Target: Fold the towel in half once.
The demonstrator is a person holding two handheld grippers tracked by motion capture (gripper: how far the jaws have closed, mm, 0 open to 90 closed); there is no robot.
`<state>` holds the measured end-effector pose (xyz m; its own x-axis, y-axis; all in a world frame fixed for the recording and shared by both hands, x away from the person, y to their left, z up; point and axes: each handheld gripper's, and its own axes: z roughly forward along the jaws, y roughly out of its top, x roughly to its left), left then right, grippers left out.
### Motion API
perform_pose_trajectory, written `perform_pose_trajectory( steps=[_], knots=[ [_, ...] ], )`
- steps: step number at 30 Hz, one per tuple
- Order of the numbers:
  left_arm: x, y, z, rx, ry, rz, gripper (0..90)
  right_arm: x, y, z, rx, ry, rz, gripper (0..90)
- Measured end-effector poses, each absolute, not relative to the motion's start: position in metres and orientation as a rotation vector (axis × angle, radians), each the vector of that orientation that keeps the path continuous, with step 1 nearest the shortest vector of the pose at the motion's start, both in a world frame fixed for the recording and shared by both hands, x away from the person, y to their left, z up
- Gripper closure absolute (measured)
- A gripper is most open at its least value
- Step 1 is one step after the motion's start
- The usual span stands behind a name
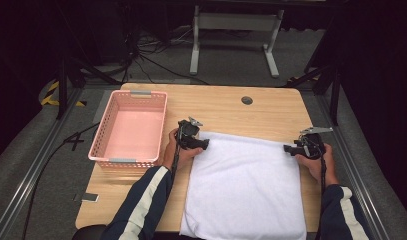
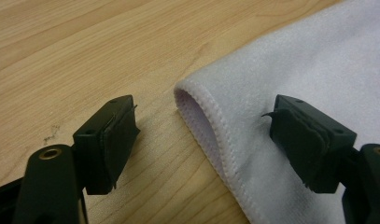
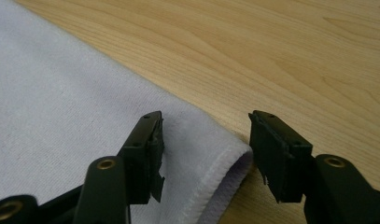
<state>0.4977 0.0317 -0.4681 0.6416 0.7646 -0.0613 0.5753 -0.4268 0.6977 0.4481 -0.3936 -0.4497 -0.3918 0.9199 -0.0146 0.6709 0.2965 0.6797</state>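
A white folded towel point(image 1: 246, 185) lies flat on the wooden table point(image 1: 226, 107), reaching its front edge. My left gripper point(image 1: 206, 145) sits at the towel's far left corner. In the left gripper view the gripper point(image 2: 204, 112) is open, its jaws straddling the hemmed corner of the towel point(image 2: 318, 56) without touching it. My right gripper point(image 1: 287, 149) is at the far right corner. There the open gripper point(image 3: 205, 126) has the stitched corner of the towel point(image 3: 61, 93) between its jaws, with the pads apart from the cloth.
A pink slatted basket point(image 1: 101, 131) stands empty on the table's left side. A round cable hole point(image 1: 247, 100) sits near the far edge. A small grey thing point(image 1: 90, 197) lies at the front left corner. Bare wood runs behind the towel.
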Motion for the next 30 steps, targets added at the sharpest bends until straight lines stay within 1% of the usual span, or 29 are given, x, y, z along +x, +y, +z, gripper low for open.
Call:
perform_pose_trajectory(
  steps=[5, 6, 9, 11, 12, 15, 19, 21, 22, 23, 24, 26, 27, 28, 30],
  knots=[
    [0.503, 0.032, -0.466, 2.141, 1.050, 0.331, 23.8, 0.448, -0.397, -0.449, 1.436, 2.169, 0.834, 43.2],
    [0.504, 0.033, -0.466, 2.130, 1.051, 0.326, 23.9, 0.446, -0.398, -0.447, 1.433, 2.159, 0.842, 44.6],
    [0.511, 0.035, -0.465, 2.098, 1.082, 0.315, 23.9, 0.443, -0.400, -0.439, 1.414, 2.126, 0.893, 44.8],
    [0.515, 0.033, -0.465, 2.106, 1.082, 0.336, 23.5, 0.443, -0.399, -0.438, 1.398, 2.136, 0.902, 44.4],
    [0.516, 0.032, -0.466, 2.109, 1.082, 0.321, 23.5, 0.444, -0.398, -0.438, 1.403, 2.129, 0.895, 44.4],
    [0.520, 0.029, -0.468, 2.115, 1.089, 0.336, 23.1, 0.447, -0.394, -0.444, 1.417, 2.153, 0.831, 42.8],
    [0.520, 0.028, -0.467, 2.144, 1.050, 0.354, 27.6, 0.450, -0.396, -0.450, 1.455, 2.167, 0.822, 39.4],
    [0.518, 0.028, -0.466, 2.156, 1.012, 0.340, 35.8, 0.450, -0.397, -0.451, 1.462, 2.162, 0.840, 39.1],
    [0.518, 0.028, -0.465, 2.164, 0.998, 0.332, 41.1, 0.450, -0.397, -0.451, 1.457, 2.167, 0.841, 40.7],
    [0.517, 0.028, -0.465, 2.162, 0.984, 0.310, 47.2, 0.450, -0.397, -0.451, 1.451, 2.173, 0.841, 44.9],
    [0.517, 0.027, -0.463, 2.180, 0.950, 0.277, 56.8, 0.449, -0.396, -0.450, 1.443, 2.184, 0.846, 51.3],
    [0.515, 0.026, -0.463, 2.182, 0.938, 0.230, 70.8, 0.448, -0.391, -0.448, 1.422, 2.226, 0.859, 64.8],
    [0.515, 0.026, -0.462, 2.186, 0.938, 0.220, 75.5, 0.447, -0.390, -0.448, 1.419, 2.241, 0.869, 69.5],
    [0.515, 0.026, -0.462, 2.186, 0.942, 0.212, 78.2, 0.447, -0.389, -0.448, 1.417, 2.256, 0.883, 73.4],
    [0.515, 0.026, -0.462, 2.188, 0.941, 0.212, 80.5, 0.448, -0.389, -0.448, 1.412, 2.271, 0.894, 78.9]
  ],
)
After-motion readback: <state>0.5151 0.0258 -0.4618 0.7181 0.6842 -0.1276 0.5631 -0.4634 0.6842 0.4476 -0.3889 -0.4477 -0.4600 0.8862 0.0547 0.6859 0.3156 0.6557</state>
